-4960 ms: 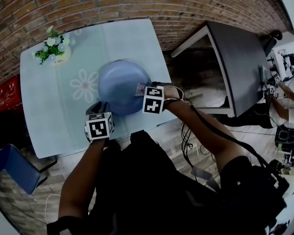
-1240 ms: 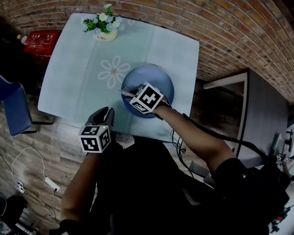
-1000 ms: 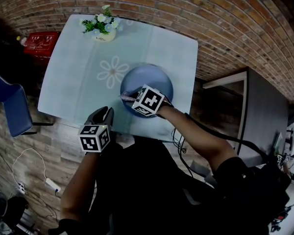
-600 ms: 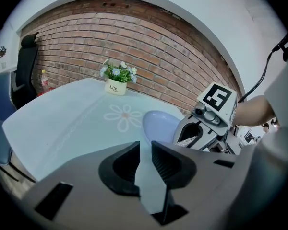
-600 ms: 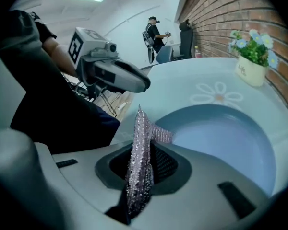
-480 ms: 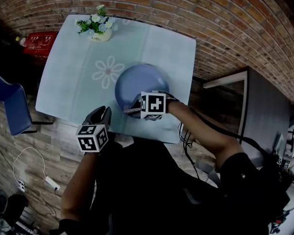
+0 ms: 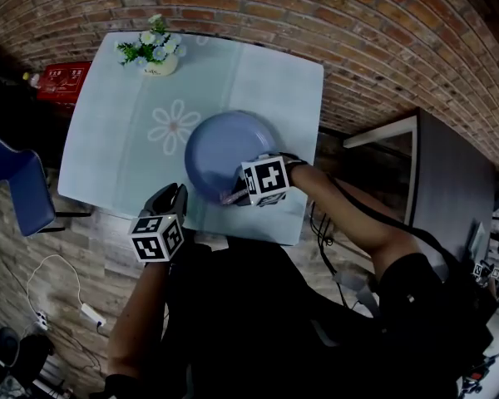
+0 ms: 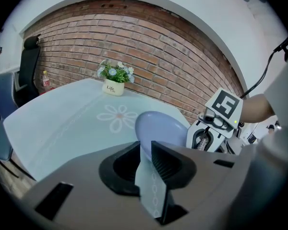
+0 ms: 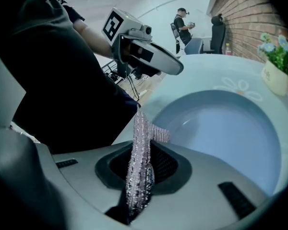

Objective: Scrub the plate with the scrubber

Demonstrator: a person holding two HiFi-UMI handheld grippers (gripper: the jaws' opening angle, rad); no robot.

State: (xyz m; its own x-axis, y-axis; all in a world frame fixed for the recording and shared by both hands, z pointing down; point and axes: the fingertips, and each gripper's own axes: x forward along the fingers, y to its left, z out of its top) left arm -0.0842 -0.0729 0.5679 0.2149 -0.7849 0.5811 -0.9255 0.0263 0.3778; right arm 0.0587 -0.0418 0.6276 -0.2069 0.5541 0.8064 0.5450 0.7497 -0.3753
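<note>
A blue plate (image 7: 220,146) lies on the pale blue table (image 7: 108,165), near its front right corner. My right gripper (image 7: 238,193) is shut on a pink glittery scrubber (image 7: 231,197) at the plate's near rim. In the right gripper view the scrubber (image 9: 140,166) stands up between the jaws beside the plate (image 9: 221,128); contact with the rim cannot be told. My left gripper (image 7: 171,196) hovers at the table's front edge, left of the plate. Its jaws are closing with a narrow gap and nothing between them; the plate (image 8: 161,127) shows beyond them.
A white pot of flowers (image 7: 154,56) stands at the table's far left. A blue chair (image 7: 17,185) and a red crate (image 7: 62,81) are to the left, a dark desk (image 7: 449,181) to the right. Brick wall behind. A person (image 9: 182,25) stands far off.
My right gripper has drawn the scrubber from the plate's middle toward its near rim. The left gripper has stayed at the table's front edge.
</note>
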